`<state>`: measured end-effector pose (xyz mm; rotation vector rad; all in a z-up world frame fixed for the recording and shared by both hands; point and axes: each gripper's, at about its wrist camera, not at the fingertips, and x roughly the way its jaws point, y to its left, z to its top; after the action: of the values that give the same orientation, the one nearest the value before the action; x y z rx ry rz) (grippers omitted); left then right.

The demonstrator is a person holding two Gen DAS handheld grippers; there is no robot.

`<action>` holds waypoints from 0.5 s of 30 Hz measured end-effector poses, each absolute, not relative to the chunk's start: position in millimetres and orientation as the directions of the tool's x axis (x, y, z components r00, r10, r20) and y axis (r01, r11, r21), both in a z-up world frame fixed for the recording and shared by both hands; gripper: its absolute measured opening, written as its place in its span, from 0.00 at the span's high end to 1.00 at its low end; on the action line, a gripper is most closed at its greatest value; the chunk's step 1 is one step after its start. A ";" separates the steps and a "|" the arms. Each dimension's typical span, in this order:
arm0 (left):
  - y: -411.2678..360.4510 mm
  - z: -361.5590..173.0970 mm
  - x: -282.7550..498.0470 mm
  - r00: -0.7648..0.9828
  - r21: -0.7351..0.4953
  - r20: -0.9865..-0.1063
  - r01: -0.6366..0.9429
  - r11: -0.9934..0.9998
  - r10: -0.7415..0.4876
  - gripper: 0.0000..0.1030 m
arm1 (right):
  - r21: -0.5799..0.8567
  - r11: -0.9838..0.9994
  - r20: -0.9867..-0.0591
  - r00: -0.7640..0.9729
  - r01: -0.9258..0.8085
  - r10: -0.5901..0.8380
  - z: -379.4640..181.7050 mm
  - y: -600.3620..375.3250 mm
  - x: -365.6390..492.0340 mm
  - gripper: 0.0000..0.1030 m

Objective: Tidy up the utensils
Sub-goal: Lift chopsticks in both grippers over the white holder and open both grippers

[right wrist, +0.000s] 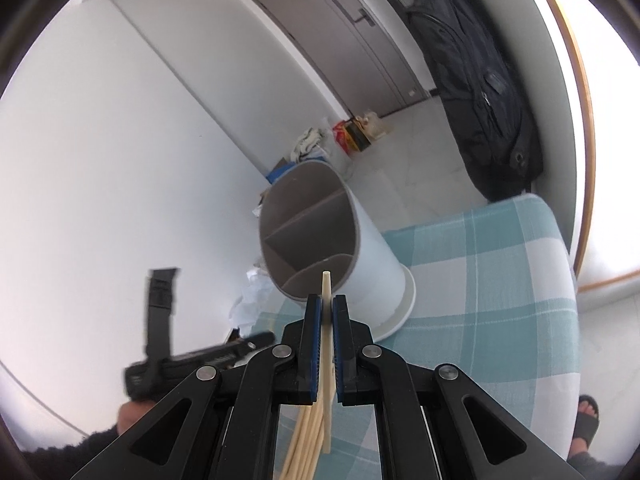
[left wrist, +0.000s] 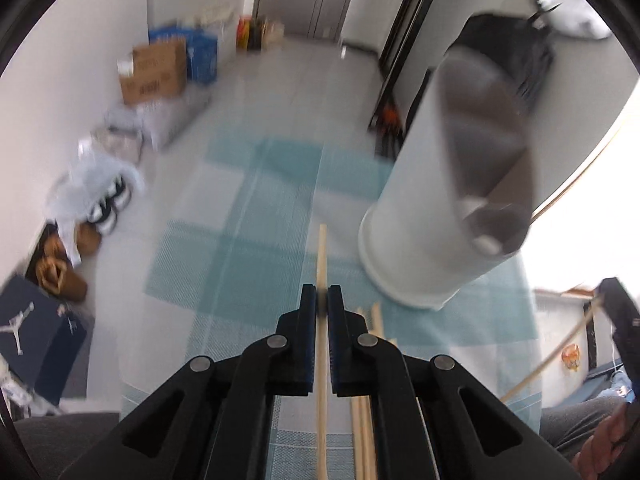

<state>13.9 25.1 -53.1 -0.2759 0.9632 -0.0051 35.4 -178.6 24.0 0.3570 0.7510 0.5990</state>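
Both wrist views face forward, sharing white holder (left wrist: 440,200) (right wrist: 360,256).

From my left cam the white holder (left wrist: 436,200) is the main block: it stands tall over the right side of the checked cloth (left wrist: 248,216), w/ its mouth up high. Left and far parts of the cloth lie bare, so I've got free passage there. Loose chopsticks (left wrist: 366,420) sit just right of my left gripper (left wrist: 322,300), at the near edge. On the right cam, the holder's dividers (right wrist: 304,216) split the mouth into compartments; the near one is open. The other gripper (right wrist: 160,344) hangs off the cloth's left edge.
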 end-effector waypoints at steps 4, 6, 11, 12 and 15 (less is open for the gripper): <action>18.2 -35.8 2.0 0.650 -0.231 -0.750 -0.087 0.969 -0.120 0.99 | 0.460 0.784 -0.512 0.597 -0.417 0.618 31.8 -170.0 25.1 0.95; 17.4 -32.5 -1.8 0.669 -0.218 -0.735 -0.073 0.973 -0.114 0.99 | 0.434 0.790 -0.509 0.606 -0.433 0.612 35.7 -164.8 19.6 0.95; 25.1 -29.1 -7.9 0.688 -0.233 -0.713 -0.052 0.971 -0.134 0.99 | 0.368 0.806 -0.503 0.630 -0.463 0.591 45.9 -149.6 8.7 0.95; 26.2 -27.4 -10.1 0.692 -0.232 -0.709 -0.048 0.972 -0.135 0.99 | 0.356 0.809 -0.503 0.634 -0.469 0.588 47.8 -146.9 7.6 0.95; 22.0 -18.0 -13.2 0.699 -0.221 -0.702 -0.031 0.975 -0.137 0.99 | 0.324 0.811 -0.496 0.643 -0.487 0.584 53.4 -139.4 4.4 0.95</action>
<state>-13.2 22.0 -18.0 -0.2230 0.7966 -0.0598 4.4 -139.4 53.4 0.1665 0.6227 0.6133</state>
